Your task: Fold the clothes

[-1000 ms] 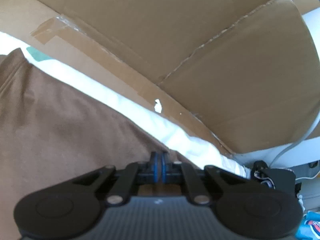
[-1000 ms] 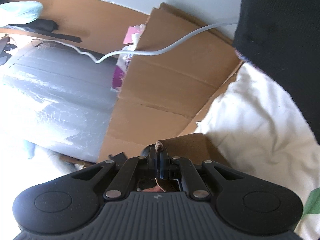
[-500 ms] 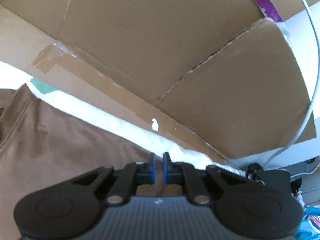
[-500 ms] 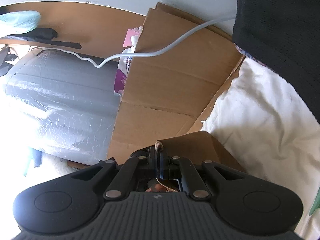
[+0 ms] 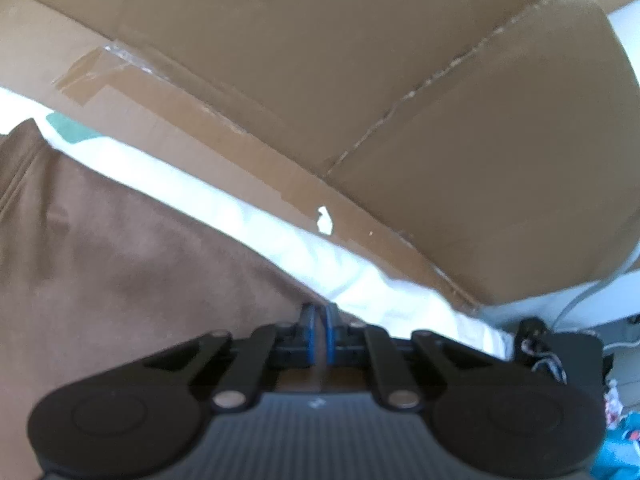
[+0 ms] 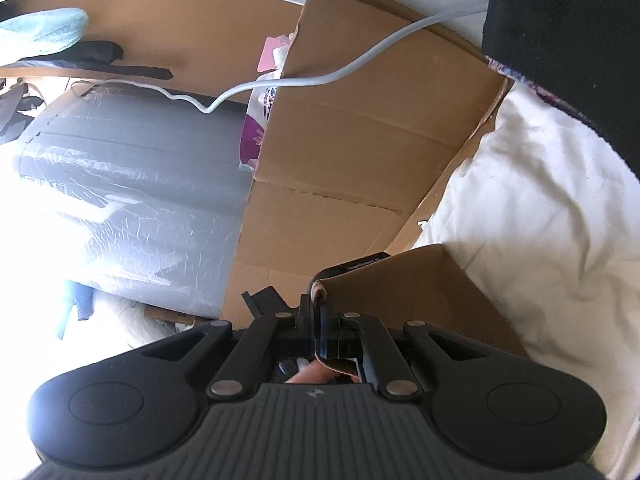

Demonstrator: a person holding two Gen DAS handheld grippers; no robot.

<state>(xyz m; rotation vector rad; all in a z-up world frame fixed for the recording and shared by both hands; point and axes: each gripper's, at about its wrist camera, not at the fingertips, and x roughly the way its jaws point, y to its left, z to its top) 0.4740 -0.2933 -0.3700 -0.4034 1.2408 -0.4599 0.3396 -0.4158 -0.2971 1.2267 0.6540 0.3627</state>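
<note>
- Left gripper [image 5: 319,316]: points steeply down at the brown garment [image 5: 120,264]. Its blue-padded fingers [image 5: 307,322] stand close together with a narrow slit between them. Brown cloth shows through that slit, but the view is too blurred to tell whether the pads pinch it.
- Right gripper [image 6: 318,312]: points only slightly below level. Its fingers are pressed together on a hem edge of the brown garment [image 6: 420,280], which pokes out just above the tips.
- Brown garment, left wrist view: spreads flat over the left and lower part of the frame, lying on a white duvet [image 5: 248,216].
- Brown garment, right wrist view: a lifted flap runs rightward from the clamped fingers, above the white duvet [image 6: 540,220].
- Cardboard box [image 5: 360,100]: flattened panels with strips of tape stand just beyond the duvet edge. The right wrist view shows the same cardboard [image 6: 360,140].
- Grey cable [image 6: 320,80]: hangs across the cardboard in the right wrist view.
- Plastic-wrapped grey object [image 6: 132,184]: sits left of the cardboard.
- Black fabric [image 6: 568,40]: fills the upper right corner.
</note>
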